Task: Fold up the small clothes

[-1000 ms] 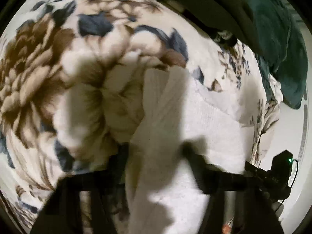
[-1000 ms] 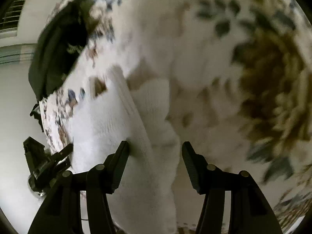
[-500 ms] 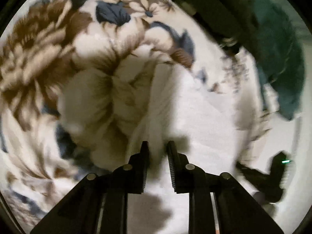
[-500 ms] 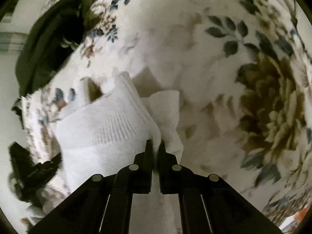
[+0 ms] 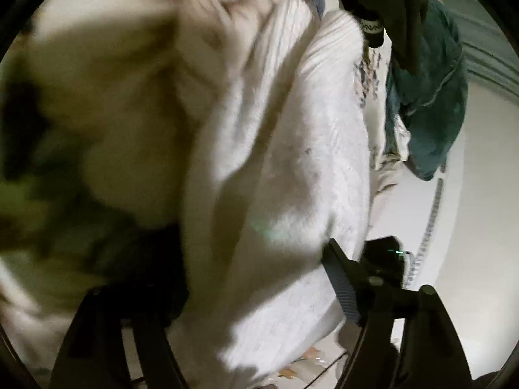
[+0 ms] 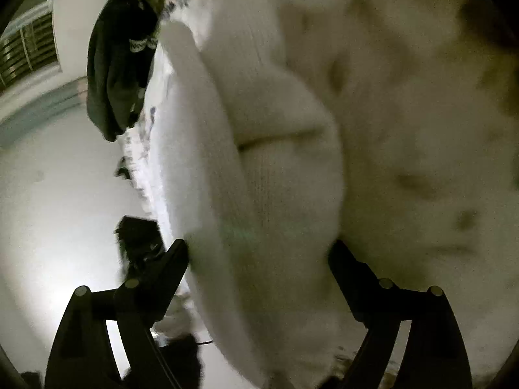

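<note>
Between the tongs: a white ribbed knit garment (image 5: 292, 162) is seen filling the middle of both wrist views, lying on the bed cover.
Left gripper (image 5: 253, 278): its black jaws are spread wide and are opening; the white garment lies in the gap, and no pad is seen pressing on it. The right finger (image 5: 343, 278) is clear against the garment's edge; the left finger is lost in shadow and blur.
Right gripper (image 6: 259, 259): its jaws are likewise set wide and opening; the garment (image 6: 269, 168) bulges between them, loose, with both fingertips seen just beside the cloth.
Garment's shape: in the right wrist view a rounded fold is seen with a crease across it, and a thick rolled edge runs down its left side.
Under the garment: a cream fleece bed cover with brown and dark flower print (image 5: 97, 97) is spread; it is blurred in both views (image 6: 421, 129).
Beyond the garment, far edge of the cover: a dark green crumpled cloth (image 5: 431, 103) is draped, with a black cloth (image 5: 389, 6) bearing a white zigzag band just beside it. In the right wrist view the same dark heap (image 6: 120, 64) is seen hanging over the cover's edge.
Beside the garment, off the cover: the other gripper's black body (image 5: 386, 256) with a small green light is seen against a pale floor (image 5: 470, 259).
</note>
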The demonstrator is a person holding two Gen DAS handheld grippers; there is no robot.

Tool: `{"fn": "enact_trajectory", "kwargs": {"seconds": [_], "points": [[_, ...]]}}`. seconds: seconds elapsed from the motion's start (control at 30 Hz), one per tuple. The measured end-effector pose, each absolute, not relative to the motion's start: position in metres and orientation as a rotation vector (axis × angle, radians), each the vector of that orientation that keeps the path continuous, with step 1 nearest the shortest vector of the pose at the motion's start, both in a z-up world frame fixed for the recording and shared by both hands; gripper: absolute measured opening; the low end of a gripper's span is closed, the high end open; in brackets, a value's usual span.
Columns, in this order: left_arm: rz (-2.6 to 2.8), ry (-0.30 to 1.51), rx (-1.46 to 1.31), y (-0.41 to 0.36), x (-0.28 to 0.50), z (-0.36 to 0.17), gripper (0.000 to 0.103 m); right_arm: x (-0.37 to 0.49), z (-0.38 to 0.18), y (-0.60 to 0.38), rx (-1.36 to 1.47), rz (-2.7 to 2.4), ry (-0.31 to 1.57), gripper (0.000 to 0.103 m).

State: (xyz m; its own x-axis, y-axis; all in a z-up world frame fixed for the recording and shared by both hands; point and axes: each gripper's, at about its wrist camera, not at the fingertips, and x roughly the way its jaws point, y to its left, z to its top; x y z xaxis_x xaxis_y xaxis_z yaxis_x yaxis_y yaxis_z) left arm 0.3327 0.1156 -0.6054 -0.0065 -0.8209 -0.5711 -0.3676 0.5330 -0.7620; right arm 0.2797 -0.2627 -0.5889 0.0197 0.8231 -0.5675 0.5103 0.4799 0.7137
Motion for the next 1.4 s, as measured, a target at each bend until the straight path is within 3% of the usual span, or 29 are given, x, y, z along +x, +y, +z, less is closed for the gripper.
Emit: {"fn": "enact_trajectory", "kwargs": {"seconds": [0.1, 0.27, 0.3, 0.33, 0.4, 0.53, 0.97, 1.23, 1.4], "points": [[-0.496, 1.614, -1.019, 0.102, 0.339, -0.607, 0.082, 0.286, -0.607, -0.249, 1.189, 0.389, 1.66, 0.101], [-0.524, 1.618, -0.961, 0.09, 0.343, -0.602, 0.083, 0.294, -0.608, -0.229, 1.101, 0.397, 1.701, 0.1], [-0.526, 1.616, -0.955, 0.088, 0.342, -0.601, 0.082, 0.294, -0.606, -0.226, 1.077, 0.392, 1.697, 0.096], [-0.525, 1.611, -0.953, 0.087, 0.342, -0.599, 0.081, 0.293, -0.602, -0.222, 1.039, 0.381, 1.689, 0.078], [-0.521, 1.609, -0.946, 0.083, 0.343, -0.595, 0.056, 0.292, -0.593, -0.216, 0.982, 0.36, 1.674, 0.059], [-0.503, 1.593, -0.948, 0.079, 0.345, -0.577, 0.048, 0.29, -0.571, -0.207, 0.936, 0.33, 1.628, 0.048], [-0.599, 1.425, -0.91, 0.089, 0.393, -0.464, 0.046, 0.337, -0.45, -0.192, 0.832, 0.376, 1.464, 0.046], [-0.588, 1.247, -0.925, 0.122, 0.493, -0.378, 0.046, 0.467, -0.359, -0.146, 0.765, 0.459, 1.296, 0.046], [-0.567, 1.143, -0.906, 0.146, 0.586, -0.346, 0.046, 0.563, -0.336, -0.125, 0.748, 0.521, 1.209, 0.046]]}}
